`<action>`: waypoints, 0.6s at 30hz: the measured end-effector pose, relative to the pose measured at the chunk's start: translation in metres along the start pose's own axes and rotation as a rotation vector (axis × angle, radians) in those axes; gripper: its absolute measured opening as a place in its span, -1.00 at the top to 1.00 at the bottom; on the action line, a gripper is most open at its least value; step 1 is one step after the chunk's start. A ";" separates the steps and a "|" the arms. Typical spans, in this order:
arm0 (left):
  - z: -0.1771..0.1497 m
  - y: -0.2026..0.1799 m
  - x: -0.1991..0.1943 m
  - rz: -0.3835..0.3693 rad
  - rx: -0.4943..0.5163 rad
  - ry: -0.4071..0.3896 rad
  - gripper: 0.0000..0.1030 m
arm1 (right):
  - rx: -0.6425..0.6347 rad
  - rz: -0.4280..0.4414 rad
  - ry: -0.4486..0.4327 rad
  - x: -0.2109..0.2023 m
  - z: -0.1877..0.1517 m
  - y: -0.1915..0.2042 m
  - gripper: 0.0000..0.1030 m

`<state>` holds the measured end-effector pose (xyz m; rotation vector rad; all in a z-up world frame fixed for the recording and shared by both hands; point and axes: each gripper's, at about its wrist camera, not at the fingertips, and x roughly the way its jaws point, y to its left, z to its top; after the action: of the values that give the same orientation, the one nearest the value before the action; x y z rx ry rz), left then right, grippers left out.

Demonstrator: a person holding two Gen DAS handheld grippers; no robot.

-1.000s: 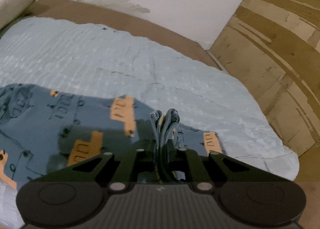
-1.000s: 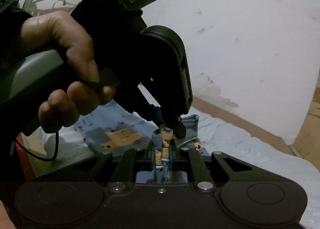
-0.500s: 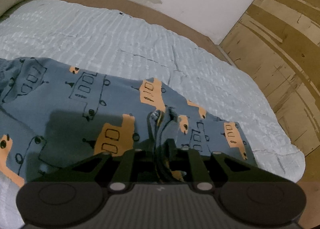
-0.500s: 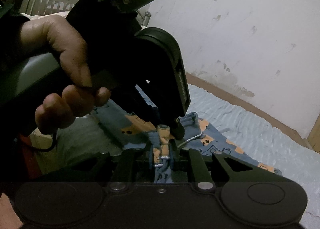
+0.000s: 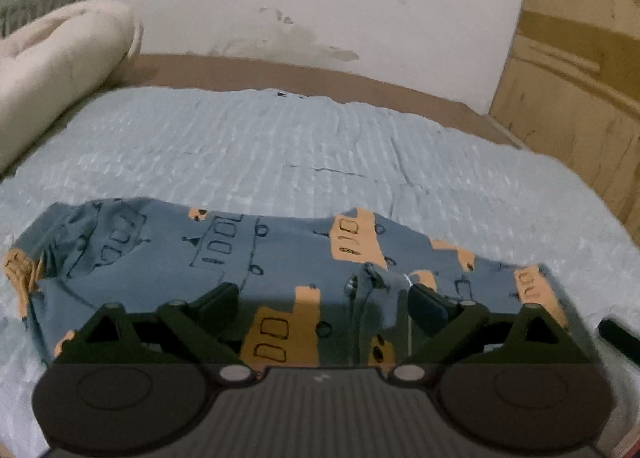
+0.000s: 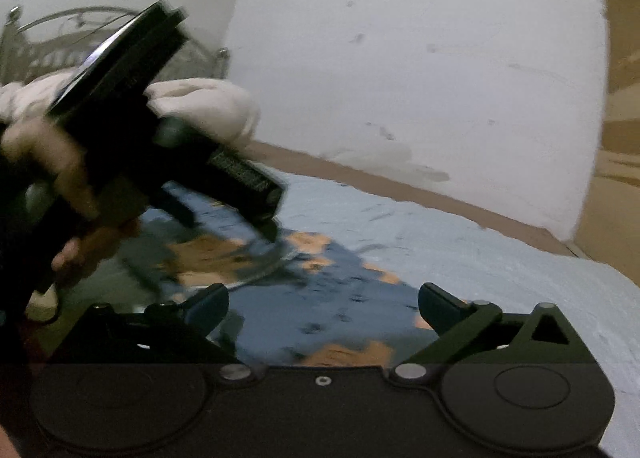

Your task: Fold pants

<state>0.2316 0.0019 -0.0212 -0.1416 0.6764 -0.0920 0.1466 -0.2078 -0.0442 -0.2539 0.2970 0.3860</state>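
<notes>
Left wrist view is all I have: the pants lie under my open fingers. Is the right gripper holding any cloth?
Observer: No. The right gripper is open, its fingers wide apart over the pants, and it clamps nothing.
Operator: Where does my left gripper appear from that side?
Observer: The left gripper is at the left of the right wrist view, blurred, above the far part of the pants.
Operator: Can you see the hand on it?
Observer: Yes, the left hand is wrapped around its handle.
</notes>
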 end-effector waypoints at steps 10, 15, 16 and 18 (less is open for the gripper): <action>-0.006 0.006 0.013 0.103 0.029 0.011 -0.97 | -0.045 -0.220 0.170 0.057 -0.013 -0.066 -0.98; -0.002 0.011 0.021 0.119 -0.017 0.021 -1.00 | -0.004 -0.310 0.227 0.093 -0.011 -0.103 -0.98; -0.003 0.010 0.022 0.125 -0.010 0.020 -1.00 | 0.012 -0.326 0.241 0.102 -0.011 -0.109 -0.98; -0.006 0.009 0.023 0.129 0.001 0.019 -1.00 | 0.084 -0.350 0.267 0.110 -0.015 -0.123 -0.98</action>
<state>0.2455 0.0073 -0.0415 -0.0959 0.7032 0.0297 0.2901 -0.2865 -0.0711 -0.2690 0.5204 -0.0075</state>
